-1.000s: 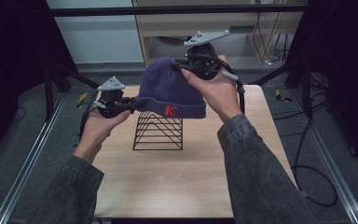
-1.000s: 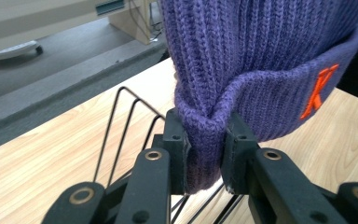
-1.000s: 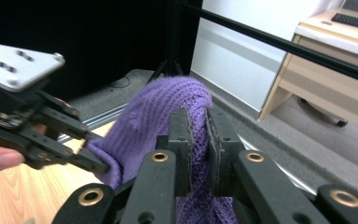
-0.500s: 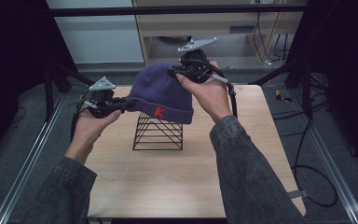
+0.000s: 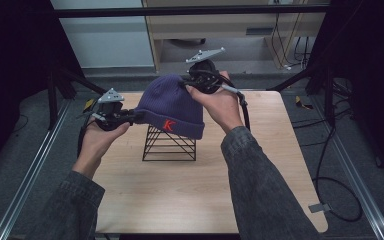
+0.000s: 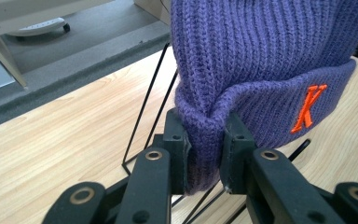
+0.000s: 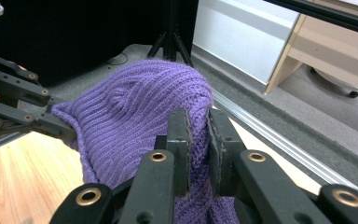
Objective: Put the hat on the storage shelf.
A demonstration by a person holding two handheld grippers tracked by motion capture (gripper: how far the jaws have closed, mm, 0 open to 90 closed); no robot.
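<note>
Both grippers are clamped on the purple beanie (image 5: 172, 107): left gripper (image 5: 122, 117) pinching the folded cuff, right gripper (image 5: 192, 82) biting the knit at the far side. It hangs stretched above the black wire stand (image 5: 169, 145). Lifted, I'd say; draping over the stand looks undone.

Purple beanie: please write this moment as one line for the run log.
left gripper: shut on purple beanie | right gripper: shut on purple beanie | beanie above wire rack
</note>
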